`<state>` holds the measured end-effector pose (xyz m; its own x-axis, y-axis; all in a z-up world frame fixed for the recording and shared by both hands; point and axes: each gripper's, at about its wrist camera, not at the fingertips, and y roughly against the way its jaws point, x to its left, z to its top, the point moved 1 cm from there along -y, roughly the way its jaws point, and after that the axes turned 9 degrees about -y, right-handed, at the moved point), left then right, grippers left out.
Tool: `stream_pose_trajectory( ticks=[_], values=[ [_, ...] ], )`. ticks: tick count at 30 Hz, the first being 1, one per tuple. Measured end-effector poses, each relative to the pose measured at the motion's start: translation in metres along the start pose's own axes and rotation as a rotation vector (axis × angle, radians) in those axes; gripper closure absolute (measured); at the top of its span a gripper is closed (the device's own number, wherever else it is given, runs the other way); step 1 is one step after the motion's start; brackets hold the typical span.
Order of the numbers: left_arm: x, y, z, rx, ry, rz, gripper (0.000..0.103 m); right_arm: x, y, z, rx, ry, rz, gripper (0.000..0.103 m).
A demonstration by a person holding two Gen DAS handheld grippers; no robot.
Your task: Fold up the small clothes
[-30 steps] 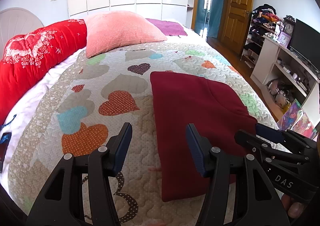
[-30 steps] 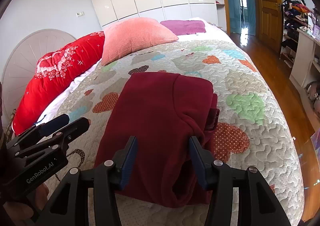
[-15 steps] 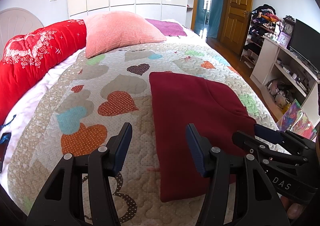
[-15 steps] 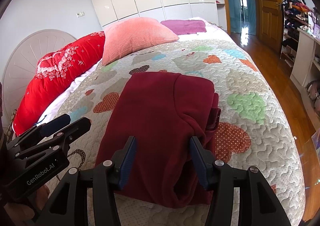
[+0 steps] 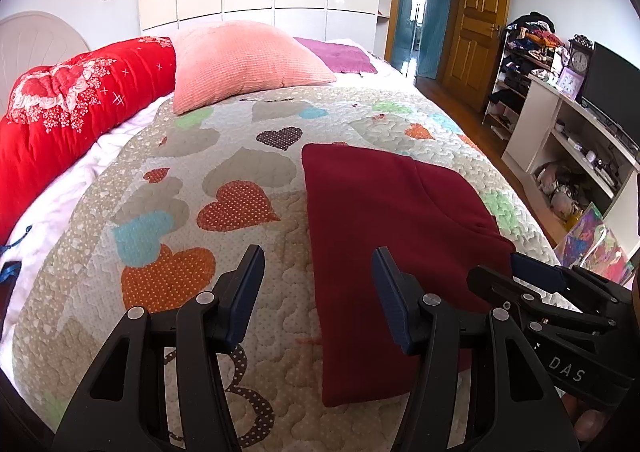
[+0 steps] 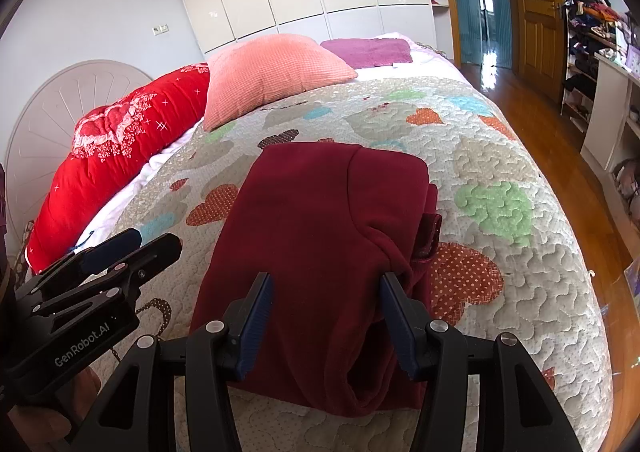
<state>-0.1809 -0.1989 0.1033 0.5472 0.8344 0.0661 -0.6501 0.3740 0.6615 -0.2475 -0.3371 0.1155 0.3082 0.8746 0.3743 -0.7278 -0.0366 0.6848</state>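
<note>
Dark red garment lies on the bed quilt, near edge, already folded into a long strip running near to far. Right side is bulkier: a sleeve fold rides on top and a cuff sticks out.

Left gripper hovers over the garment's left edge, fingers spread, holding nothing. Right gripper hovers over the near hem, fingers spread too, empty.

Likely next step is the crosswise fold, near end over far end. To do it well: pinch each near corner through all layers, not just the top one, lift both evenly, lay it down square to the far edge. Tuck that cuff in first or it'll poke out of the finished fold.

Around: pink pillow and red duvet roll far left, purple cloth beyond. All well apart from the garment; nothing blocks the fold. Thick right side may slip from a shallow pinch.
</note>
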Motion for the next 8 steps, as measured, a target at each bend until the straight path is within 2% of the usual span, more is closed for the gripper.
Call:
stream_pose_trajectory(
  ticks=[8],
  values=[
    [0.0068, -0.0005, -0.0013, -0.007, 0.016, -0.002, 0.047, -0.0003, -0.0005, -0.0016, 0.002, -0.003, 0.002, 0.05]
  ],
)
